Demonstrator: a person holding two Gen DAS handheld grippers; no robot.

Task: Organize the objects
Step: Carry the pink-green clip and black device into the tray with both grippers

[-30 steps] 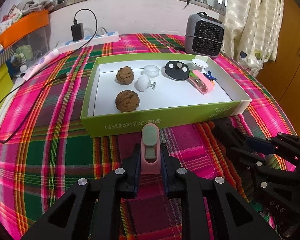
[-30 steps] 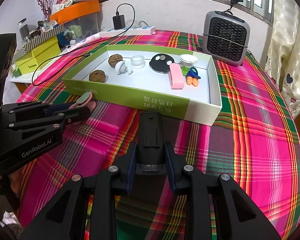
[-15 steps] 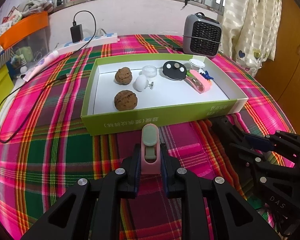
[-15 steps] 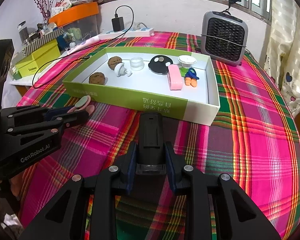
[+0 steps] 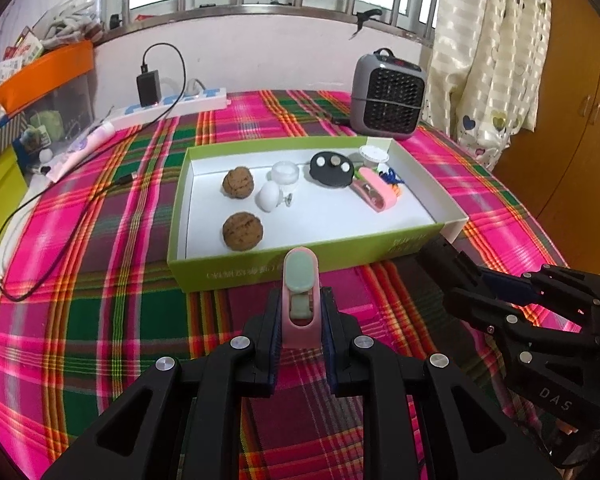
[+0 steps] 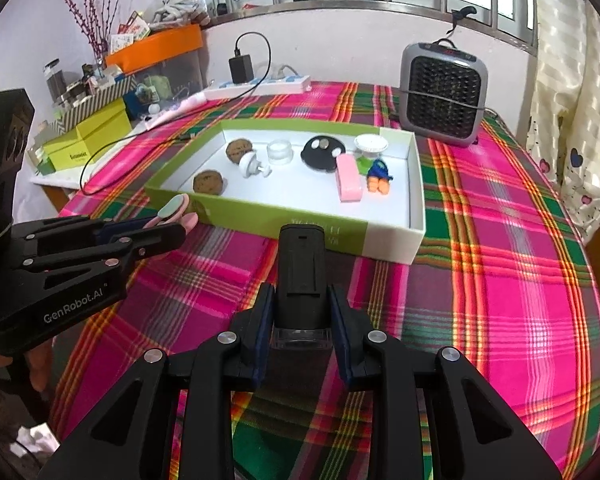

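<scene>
My left gripper [image 5: 300, 320] is shut on a pink clip-like object with a pale green pad [image 5: 300, 292], held above the cloth in front of the green box [image 5: 260, 270]. It also shows in the right wrist view [image 6: 176, 210]. My right gripper [image 6: 300, 316] is shut on a black rectangular device [image 6: 301, 276], held in front of the box's near wall [image 6: 284, 222]. The box holds two walnuts [image 5: 242, 230], a white knob [image 5: 269, 196], a clear jar [image 5: 285, 173], a black disc [image 5: 332, 167], a pink case [image 5: 374, 194] and a small toy [image 6: 378, 174].
A grey heater [image 5: 388, 96] stands behind the box. A power strip with charger and cable [image 5: 172, 104] lies at the back left. Yellow boxes and clutter [image 6: 88, 136] sit on a side shelf at the left. Curtain and wooden cabinet are on the right.
Both grippers have drawn back a little from the box and risen slightly, each still holding its object. Nothing in the box has moved.
</scene>
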